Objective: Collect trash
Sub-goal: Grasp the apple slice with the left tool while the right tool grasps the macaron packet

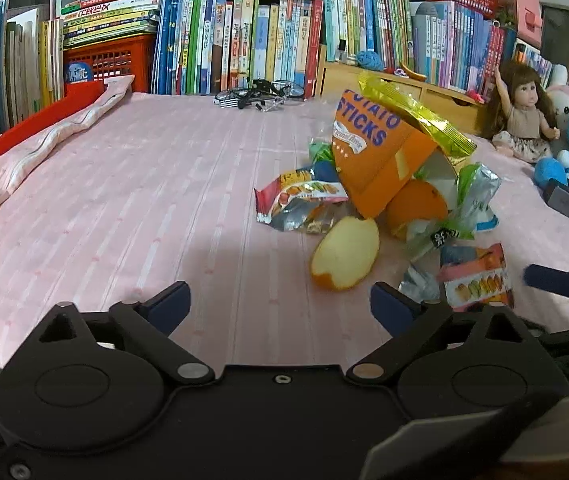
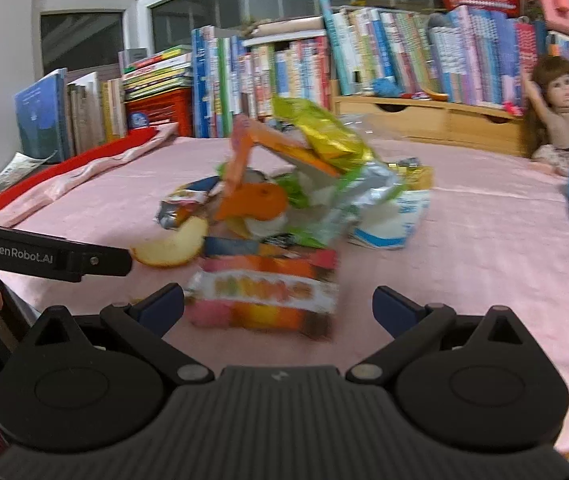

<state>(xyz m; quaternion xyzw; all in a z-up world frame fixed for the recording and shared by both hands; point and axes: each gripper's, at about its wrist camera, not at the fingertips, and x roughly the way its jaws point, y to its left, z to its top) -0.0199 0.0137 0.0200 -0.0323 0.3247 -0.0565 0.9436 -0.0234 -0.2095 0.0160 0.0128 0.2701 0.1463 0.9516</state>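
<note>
While spread wide, both hand-held grippers hold nothing.

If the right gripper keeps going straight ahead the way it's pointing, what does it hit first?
Most likely the pink snack wrapper, lying on the bedspread between the open jaws of the right gripper. The trash pile sits behind it. The view is blurred, so depth is uncertain.

The worktop was covered in matt pink striped cloth. On it, an orange cardboard box was seen with a glossy gold foil bag above it. Beside the box, crinkled shiny foil wrappers and a matt, pithy fruit peel were noted. Behind the box, smooth pale wooden drawers were visible.
</note>
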